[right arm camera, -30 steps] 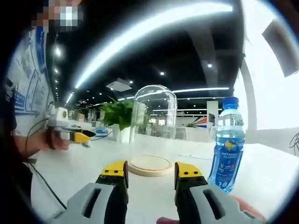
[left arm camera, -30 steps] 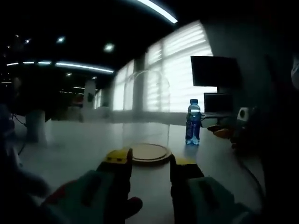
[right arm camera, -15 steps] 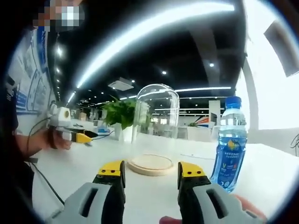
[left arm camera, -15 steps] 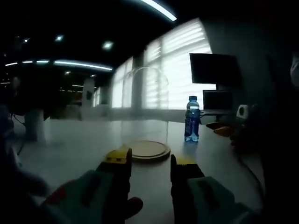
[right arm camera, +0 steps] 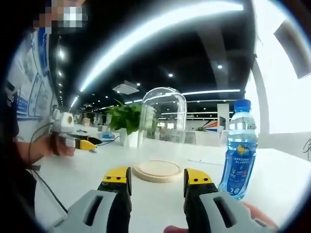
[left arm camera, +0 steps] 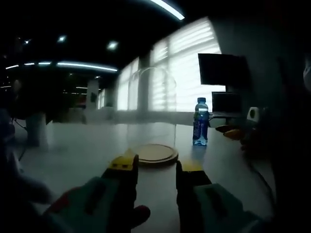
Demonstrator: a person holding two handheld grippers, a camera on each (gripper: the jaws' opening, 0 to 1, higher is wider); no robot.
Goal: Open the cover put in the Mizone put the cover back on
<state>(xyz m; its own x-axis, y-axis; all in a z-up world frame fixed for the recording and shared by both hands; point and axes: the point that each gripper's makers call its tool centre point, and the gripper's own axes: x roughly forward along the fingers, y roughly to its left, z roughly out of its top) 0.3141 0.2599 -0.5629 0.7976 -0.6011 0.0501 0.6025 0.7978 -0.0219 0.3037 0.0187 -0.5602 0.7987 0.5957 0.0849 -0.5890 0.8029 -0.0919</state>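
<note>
Broad white table [right arm camera: 87,174] spreading out ahead of both tools, bare for most of its width. Straight ahead of the right gripper [right arm camera: 156,177], jaws set wide with nothing between them, a clear glass dome cover [right arm camera: 163,126] seated on a round wooden base [right arm camera: 158,170], just beyond the yellow tips. Same dome [left arm camera: 151,107] and base [left arm camera: 154,153] dead ahead of the left gripper [left arm camera: 154,166], jaws likewise parted and empty, the glass faint against the bright blinds. Mizone bottle [right arm camera: 239,148] upright just to the right of the right gripper's jaws and near the base, not touching it; from the left gripper, the bottle [left arm camera: 200,128] further off, ahead and to the right. Across the table in the right gripper view, the other gripper [right arm camera: 77,141] off to the left of the dome. Likely rigid, smooth and breakable, that dome: slippery under hard pads, best taken low on opposite sides of its straight wall or lifted with both tools, squeezed gently and raised straight up off the base rim. Bottle probably light to middling with liquid inside, thin plastic wall yielding under a hard pinch, so best held at mid-body below the blue cap. Open table left of the dome for setting it down; no table edge close to the tools; little clearance between bottle and base on the right.
</note>
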